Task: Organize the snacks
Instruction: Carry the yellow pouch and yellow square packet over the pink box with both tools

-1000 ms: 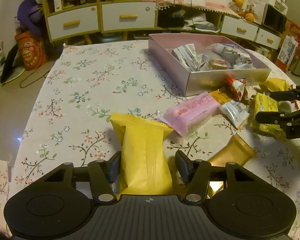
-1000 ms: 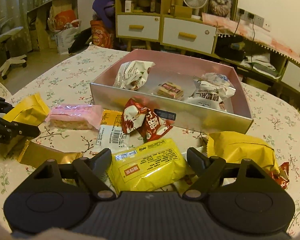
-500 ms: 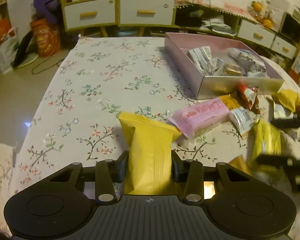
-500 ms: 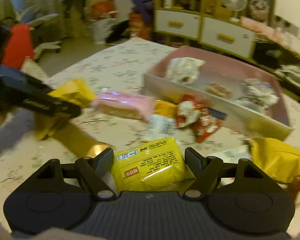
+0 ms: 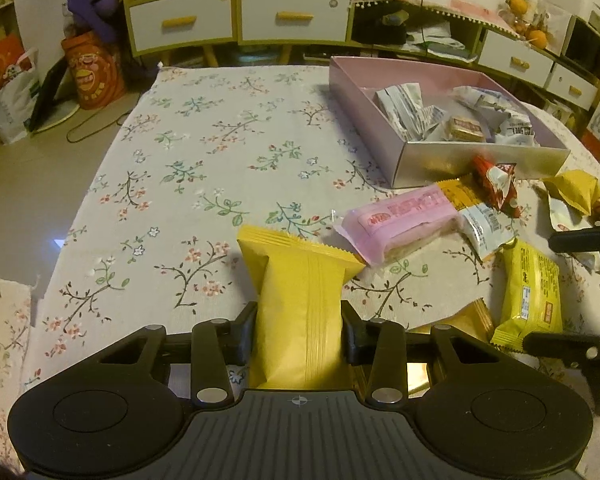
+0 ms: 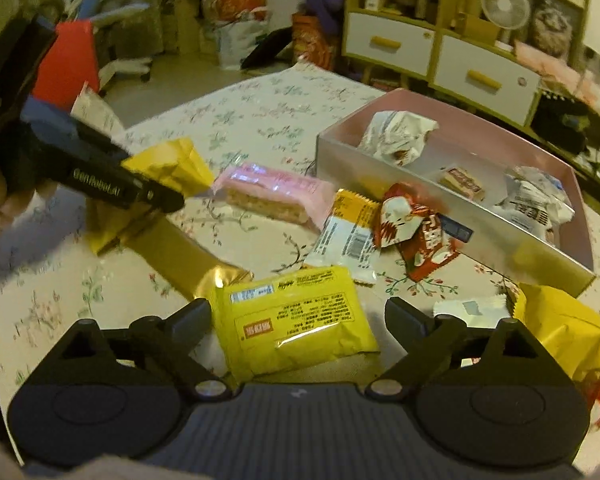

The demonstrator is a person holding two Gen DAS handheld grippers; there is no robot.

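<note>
Left gripper (image 5: 298, 330): fingers clenched on a plain yellow snack pouch (image 5: 300, 304), pads pressing both its sides; the pouch stands up between them, its crimped top flared above.

Right gripper (image 6: 298, 316): fingers spreading at this moment, pads clear of a bright yellow printed packet (image 6: 296, 316) that lies flat on the bench (image 5: 204, 152) between them, label side up. Released, not gripped.

The bench carries a floral cloth. Toward its far right corner sits a pink box (image 5: 384, 92) with a silvery front wall, holding several white wrapped snacks (image 5: 404, 110) and a small brown-labelled one (image 5: 466, 128).

Loose snacks lie in front of the box, along the near right part of the bench: a pink wrapped bar (image 5: 400, 222), just beside it a white-and-orange packet (image 5: 480, 226), a red-and-white wrapper (image 5: 494, 178) touching the box's front wall, and a crumpled yellow wrapper (image 5: 576, 190) toward the right edge. A gold foil packet (image 6: 192, 256) lies partly under the printed packet's corner.

In the right wrist view, the left gripper's black fingers (image 6: 112, 188) show at the left with the plain pouch pinched between them.
</note>
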